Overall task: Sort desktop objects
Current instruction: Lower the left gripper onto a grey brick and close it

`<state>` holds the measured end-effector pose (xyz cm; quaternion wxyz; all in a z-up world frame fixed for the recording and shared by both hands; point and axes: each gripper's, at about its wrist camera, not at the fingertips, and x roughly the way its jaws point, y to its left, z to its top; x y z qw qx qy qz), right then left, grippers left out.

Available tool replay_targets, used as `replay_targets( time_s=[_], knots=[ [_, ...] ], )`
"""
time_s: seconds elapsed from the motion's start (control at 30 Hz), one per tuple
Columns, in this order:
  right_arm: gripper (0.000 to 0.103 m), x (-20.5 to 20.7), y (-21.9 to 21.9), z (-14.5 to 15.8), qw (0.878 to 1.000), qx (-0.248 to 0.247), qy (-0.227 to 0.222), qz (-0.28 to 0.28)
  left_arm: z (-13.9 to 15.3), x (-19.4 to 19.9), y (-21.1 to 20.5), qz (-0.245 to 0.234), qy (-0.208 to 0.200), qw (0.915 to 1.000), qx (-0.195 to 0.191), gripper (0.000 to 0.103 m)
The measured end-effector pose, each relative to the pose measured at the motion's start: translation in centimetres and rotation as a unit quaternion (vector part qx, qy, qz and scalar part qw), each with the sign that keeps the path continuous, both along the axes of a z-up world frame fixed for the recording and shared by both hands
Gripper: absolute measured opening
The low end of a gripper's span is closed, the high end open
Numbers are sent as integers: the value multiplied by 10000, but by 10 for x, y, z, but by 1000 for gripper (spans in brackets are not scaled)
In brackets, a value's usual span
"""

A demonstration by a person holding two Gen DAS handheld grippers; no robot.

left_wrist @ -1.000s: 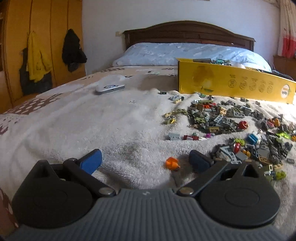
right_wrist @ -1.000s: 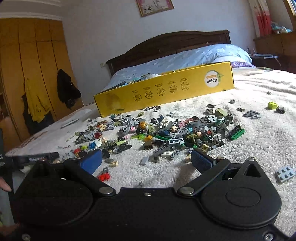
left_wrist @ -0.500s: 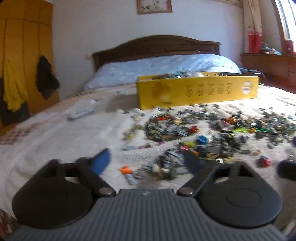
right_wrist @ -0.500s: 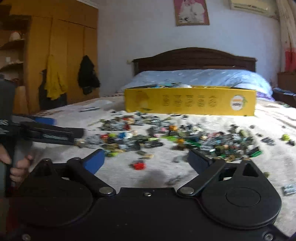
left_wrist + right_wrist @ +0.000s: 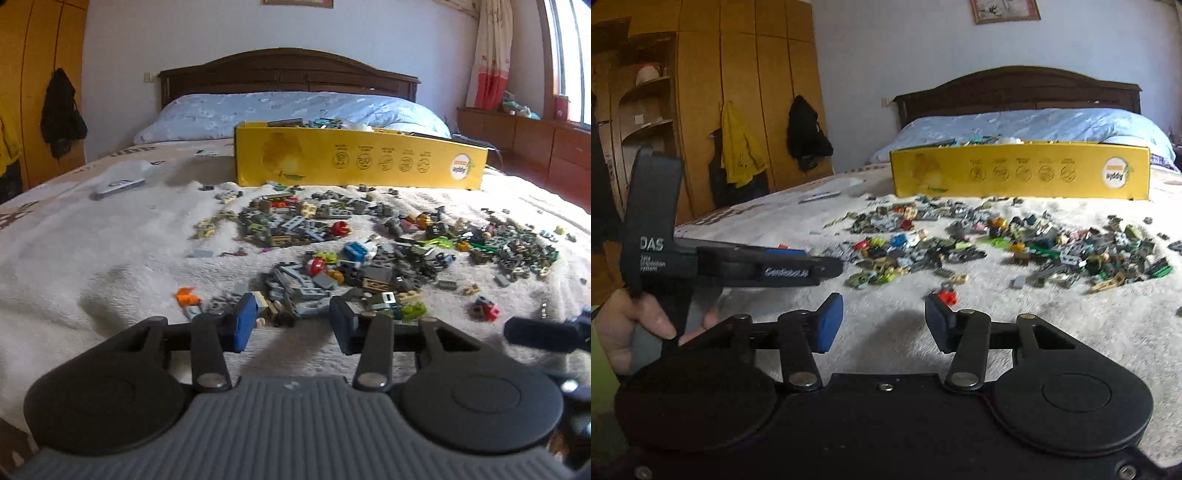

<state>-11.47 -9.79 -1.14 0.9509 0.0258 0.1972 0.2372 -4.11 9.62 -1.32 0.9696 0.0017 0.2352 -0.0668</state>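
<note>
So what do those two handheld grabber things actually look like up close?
The left gripper has a ribbed grey body, the right gripper a smooth black one. Both carry two round black discs, black linkage arms and blue pads. White lettering marks the left one's side. The hand holding it shows a green sleeve.

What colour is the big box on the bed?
Yellow box, clearest in the right wrist view.

Bright daylight from window (image 5: 570,55) at right, fisheye-bent edges, slight blur.
</note>
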Motion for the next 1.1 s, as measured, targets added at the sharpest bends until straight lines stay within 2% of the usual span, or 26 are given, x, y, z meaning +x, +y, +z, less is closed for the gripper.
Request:
replay_targets(
  time_s=[0.13,0.27,0.37,0.5,0.67,0.7,0.8,0.87,0.97,1.0,1.03,1.1],
  knots=[
    [49,-1,3,-4,9999,-136,3,-47,-3,-1,-7,-340,24,9992,-192,45],
    [51,-1,1,-3,9985,-412,-178,-300,-4,-1,-15,-486,-21,9983,-308,45],
    [56,0,-4,-6,9968,-585,-201,-504,-3,0,-17,-512,-55,9982,-319,46],
    [60,7,-16,-14,9973,-424,-33,-602,0,2,-12,-303,-141,9993,-171,50],
    [79,13,-17,-21,9986,-215,-1,-473,-3,8,-3,-159,-92,9998,-126,50],
    [81,14,-17,-22,9988,-174,-4,-461,-3,8,-6,-159,-113,9998,-65,57],
    [89,14,-15,-25,9991,-155,-27,-395,-8,8,-21,-130,-168,9988,445,58],
    [98,15,-12,-26,9994,-188,-33,-289,-9,5,-26,-76,-209,9984,529,58],
    [103,14,-8,-27,9995,-222,-60,-225,-9,5,-21,194,-66,9997,124,59],
    [103,14,-8,-28,9995,-212,-80,-223,-8,5,-19,326,4,9994,-72,64],
    [103,14,-7,-29,9994,-202,-118,-250,-8,5,-18,463,46,9987,-220,64],
    [103,11,-7,-31,9992,-151,-227,-286,-7,6,-18,581,82,9978,-316,64]
  ],
)
